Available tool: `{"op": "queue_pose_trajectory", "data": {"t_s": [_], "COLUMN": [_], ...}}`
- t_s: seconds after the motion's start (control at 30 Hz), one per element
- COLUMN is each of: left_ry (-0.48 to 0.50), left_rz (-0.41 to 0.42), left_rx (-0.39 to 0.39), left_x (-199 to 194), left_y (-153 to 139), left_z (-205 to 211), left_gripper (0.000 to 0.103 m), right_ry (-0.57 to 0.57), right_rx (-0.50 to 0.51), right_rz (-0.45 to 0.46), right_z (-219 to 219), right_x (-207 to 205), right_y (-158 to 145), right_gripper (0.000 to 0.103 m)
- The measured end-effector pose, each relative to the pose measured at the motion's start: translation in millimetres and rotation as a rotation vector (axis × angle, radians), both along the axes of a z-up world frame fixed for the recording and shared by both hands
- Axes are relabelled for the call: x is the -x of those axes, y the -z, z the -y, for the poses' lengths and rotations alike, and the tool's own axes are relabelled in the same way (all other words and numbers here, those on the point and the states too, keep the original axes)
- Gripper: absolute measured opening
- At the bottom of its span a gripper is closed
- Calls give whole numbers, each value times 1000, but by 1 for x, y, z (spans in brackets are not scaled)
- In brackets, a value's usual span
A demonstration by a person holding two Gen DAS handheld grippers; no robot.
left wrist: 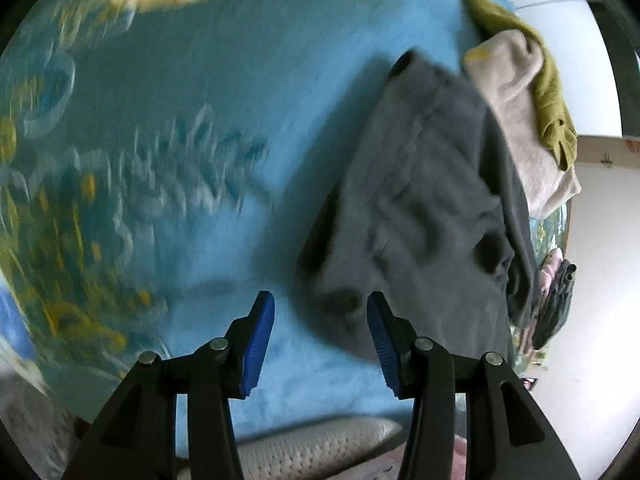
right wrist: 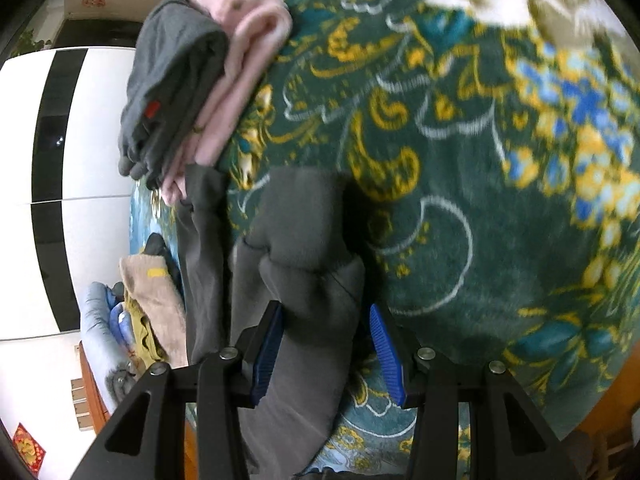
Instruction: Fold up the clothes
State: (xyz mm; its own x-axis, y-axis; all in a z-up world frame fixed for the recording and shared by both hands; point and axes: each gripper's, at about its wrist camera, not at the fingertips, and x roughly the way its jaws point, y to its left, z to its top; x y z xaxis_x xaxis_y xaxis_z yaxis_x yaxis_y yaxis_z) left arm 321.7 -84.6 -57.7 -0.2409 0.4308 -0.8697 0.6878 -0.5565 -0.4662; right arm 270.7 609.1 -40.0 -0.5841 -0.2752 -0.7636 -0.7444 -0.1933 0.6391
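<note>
Grey garment (right wrist: 304, 240) between right claw (right wrist: 326, 344) pads

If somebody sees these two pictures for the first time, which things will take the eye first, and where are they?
First comes the bright floral blanket, teal with yellow and white flowers, which covers the whole surface. On it lies a dark grey garment, spread just ahead of the open left gripper; a part of it lies between the fingers of the right gripper. At the blanket's edge sits a folded grey and pink pile, and further along it beige and mustard clothes.
</note>
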Motion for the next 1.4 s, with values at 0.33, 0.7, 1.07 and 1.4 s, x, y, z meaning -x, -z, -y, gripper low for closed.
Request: {"op": "queue_pose_trajectory", "data": {"t_s": [0.33,0.7,1.07,1.4], "left_ry": [53,-57,-49,-108], "left_rz": [-15,41,-133,-104], "left_rx": [-10,12,87,-3], "left_x": [31,28,71,49], "left_y": [10,10,-97,-95], "left_z": [-21,-16,-3,14], "left_gripper": [49,26,21,20], "right_ry": [53,70,56,-33], "right_rx": [112,111,-57,-172], "right_rz": [-65,-66,-187,-134], "right_z": [6,7,18,33], "right_x": [-8,9,23,36], "right_y": [21,12,-67,-125], "right_gripper": [48,18,6,6]}}
